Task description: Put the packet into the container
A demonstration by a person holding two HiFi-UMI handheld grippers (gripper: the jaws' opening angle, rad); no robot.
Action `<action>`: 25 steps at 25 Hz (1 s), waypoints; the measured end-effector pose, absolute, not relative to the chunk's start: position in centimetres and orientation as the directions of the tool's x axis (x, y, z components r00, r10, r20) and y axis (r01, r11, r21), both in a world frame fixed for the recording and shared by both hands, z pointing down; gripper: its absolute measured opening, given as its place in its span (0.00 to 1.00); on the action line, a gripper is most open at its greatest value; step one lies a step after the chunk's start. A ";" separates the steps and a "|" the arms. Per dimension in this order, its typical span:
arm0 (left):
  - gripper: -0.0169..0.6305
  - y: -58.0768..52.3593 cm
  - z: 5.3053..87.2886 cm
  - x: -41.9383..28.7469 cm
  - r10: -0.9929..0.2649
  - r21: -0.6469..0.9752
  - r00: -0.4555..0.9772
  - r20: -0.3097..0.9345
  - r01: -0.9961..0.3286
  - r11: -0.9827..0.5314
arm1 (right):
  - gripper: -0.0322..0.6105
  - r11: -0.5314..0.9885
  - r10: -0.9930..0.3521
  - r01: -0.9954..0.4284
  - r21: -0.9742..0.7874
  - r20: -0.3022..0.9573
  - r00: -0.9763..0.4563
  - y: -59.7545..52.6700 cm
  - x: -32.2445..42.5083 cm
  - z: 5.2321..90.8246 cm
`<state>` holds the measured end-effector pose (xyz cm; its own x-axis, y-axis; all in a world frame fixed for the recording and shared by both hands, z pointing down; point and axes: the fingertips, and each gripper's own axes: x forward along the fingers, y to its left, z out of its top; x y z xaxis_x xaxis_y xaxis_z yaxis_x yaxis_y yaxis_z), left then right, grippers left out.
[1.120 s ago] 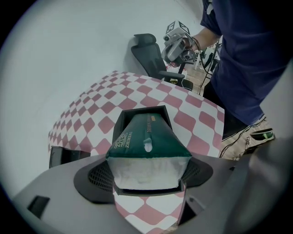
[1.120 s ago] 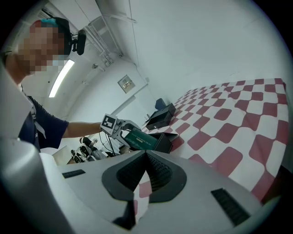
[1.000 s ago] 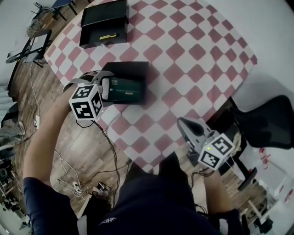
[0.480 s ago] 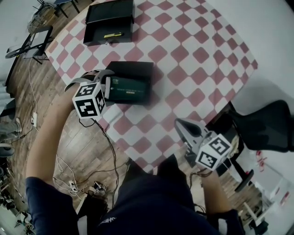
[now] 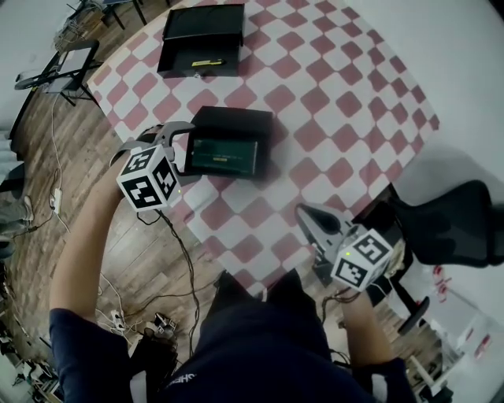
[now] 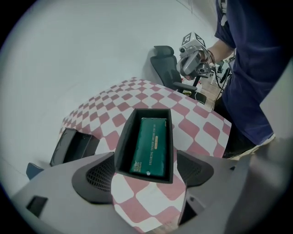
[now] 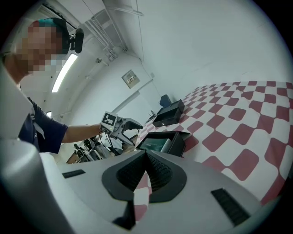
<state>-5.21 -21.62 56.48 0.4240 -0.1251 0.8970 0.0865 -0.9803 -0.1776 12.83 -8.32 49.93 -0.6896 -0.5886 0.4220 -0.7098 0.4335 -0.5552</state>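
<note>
Red-and-white checked cloth covers the table (image 5: 331,86), which fills most of the head view. Nearest the person, the right gripper (image 5: 307,214) sits over the near table edge with its 2 jaws pressed together on nothing; it is well apart from the work, probably parked to keep clear. Further in, the left gripper (image 5: 179,149) is level with the near end of the black container (image 5: 232,118). Its jaws stand apart, 1 on each side of that end, and grasp nothing. This placement suggests a release position with no further grip needed. The packet (image 5: 223,156) lies flat inside the container, lengthwise along it and filling most of the floor. It is a dark green rectangular pack with light print along its length and a small gold mark near the middle. Judged from this, the placing step is complete. Beyond, at the far corner, a second black box (image 5: 201,24) holds a small yellow item (image 5: 206,62).
</note>
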 end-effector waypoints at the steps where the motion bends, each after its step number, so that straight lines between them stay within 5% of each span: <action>1: 0.72 -21.5 56.1 -5.0 -0.134 -0.182 0.447 0.884 0.064 -0.981 | 0.08 0.439 -0.591 -0.711 -0.549 0.420 -0.689 -8.3 12.7 49.6; 7: 0.70 -20.2 51.7 -3.8 -0.227 -0.168 0.643 0.732 -0.153 -0.974 | 0.08 0.471 -0.603 -0.717 -0.513 0.406 -0.687 -8.4 11.9 47.5; 11: 0.46 -17.9 48.2 -3.6 -0.302 -0.153 0.730 0.613 -0.264 -0.952 | 0.07 0.489 -0.609 -0.721 -0.490 0.400 -0.685 -7.9 11.2 45.9; 25: 0.19 -9.1 42.6 -5.2 -0.493 -0.079 0.771 0.403 -0.508 -0.858 | 0.07 0.576 -0.602 -0.700 -0.421 0.361 -0.712 -6.0 8.5 41.7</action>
